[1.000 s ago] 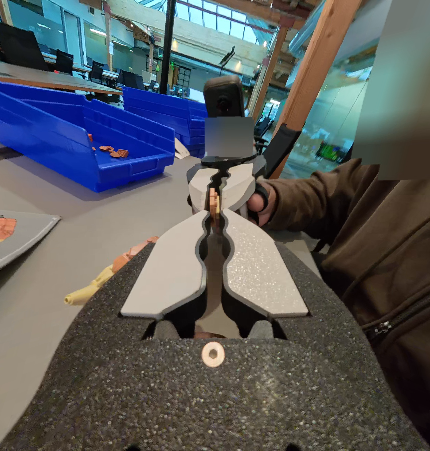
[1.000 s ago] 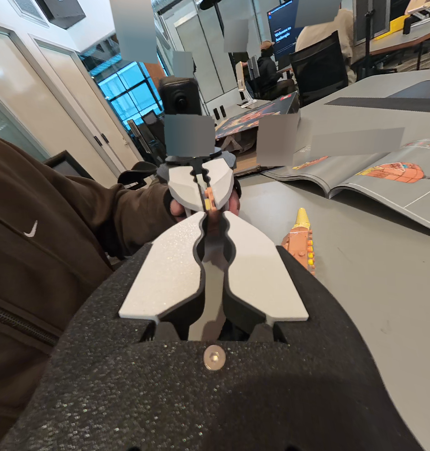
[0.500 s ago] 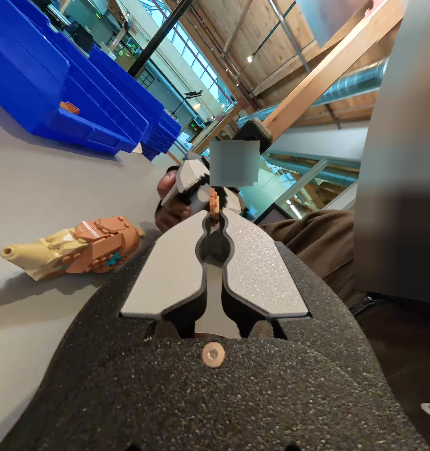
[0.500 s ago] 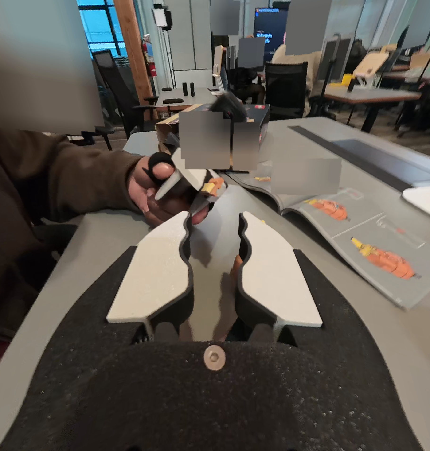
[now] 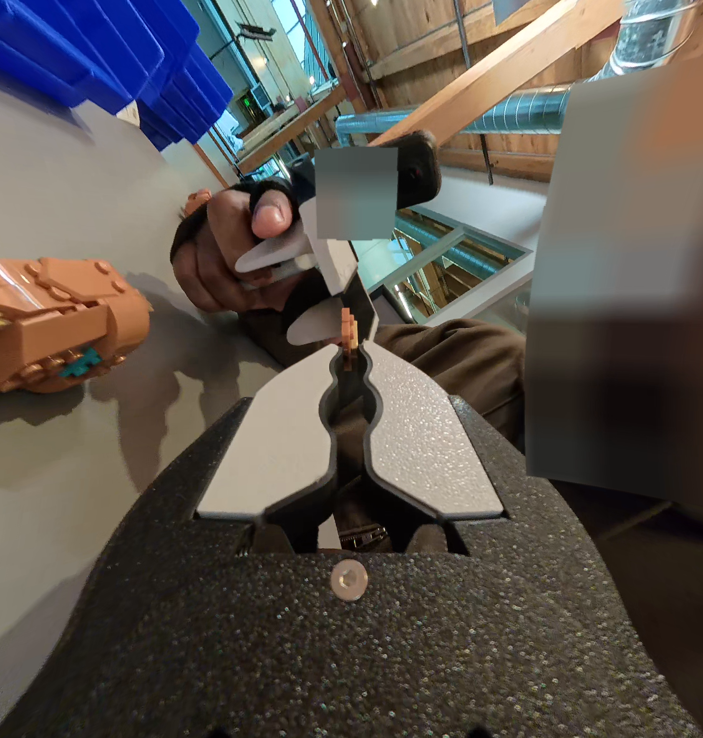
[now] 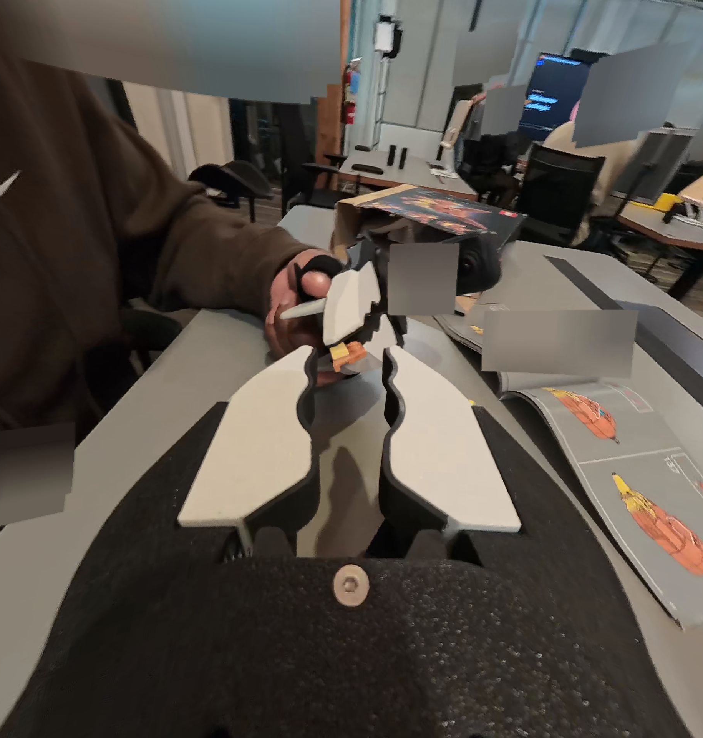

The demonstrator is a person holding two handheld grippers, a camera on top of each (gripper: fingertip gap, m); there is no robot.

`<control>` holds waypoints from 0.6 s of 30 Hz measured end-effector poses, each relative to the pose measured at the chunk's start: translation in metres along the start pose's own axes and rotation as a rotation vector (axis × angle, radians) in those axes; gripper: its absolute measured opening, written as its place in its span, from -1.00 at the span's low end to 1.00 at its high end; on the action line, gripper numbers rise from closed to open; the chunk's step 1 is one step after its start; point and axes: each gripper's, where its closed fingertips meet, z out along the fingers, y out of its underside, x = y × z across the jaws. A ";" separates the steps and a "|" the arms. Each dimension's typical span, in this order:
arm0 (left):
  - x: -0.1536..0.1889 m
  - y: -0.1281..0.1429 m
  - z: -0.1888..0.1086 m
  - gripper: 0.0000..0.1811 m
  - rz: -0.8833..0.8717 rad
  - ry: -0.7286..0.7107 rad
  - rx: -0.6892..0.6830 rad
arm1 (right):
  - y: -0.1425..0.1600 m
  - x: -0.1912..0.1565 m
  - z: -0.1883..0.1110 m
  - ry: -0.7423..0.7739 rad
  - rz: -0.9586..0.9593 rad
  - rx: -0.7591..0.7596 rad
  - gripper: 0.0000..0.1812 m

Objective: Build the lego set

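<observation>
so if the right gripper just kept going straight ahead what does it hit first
Most likely the small orange piece pinched in the left gripper, right ahead of the open right gripper. Depth is hard to judge.

a plain grey table (image 6: pixel 230 371) carries everything. ahead and to the right of the right tool, an open instruction booklet (image 6: pixel 621 471) lies flat, and a cardboard set box (image 6: pixel 429 215) lies beyond it at the far end. to the left of the left tool, a tan-brown brick model (image 5: pixel 58 319) rests on the table (image 5: pixel 82 207), with blue bins (image 5: pixel 102 60) farther off.
</observation>
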 end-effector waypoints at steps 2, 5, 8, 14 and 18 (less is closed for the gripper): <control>0.000 0.003 0.001 -0.93 -0.003 0.000 -0.017 | 0.003 -0.004 0.002 -0.014 -0.018 -0.027 -0.67; 0.000 0.006 0.003 -0.93 -0.007 0.002 -0.039 | 0.008 -0.007 0.005 -0.023 -0.043 -0.058 -0.71; 0.000 0.008 0.004 -0.93 -0.010 -0.001 -0.051 | 0.010 -0.009 0.007 -0.021 -0.062 -0.064 -0.81; -0.004 -0.003 -0.001 -0.78 0.017 -0.043 0.005 | 0.008 -0.002 0.004 0.038 -0.076 -0.033 -0.81; -0.003 -0.007 -0.004 -0.60 0.075 -0.080 0.028 | -0.004 0.009 -0.003 0.143 -0.118 0.039 -0.81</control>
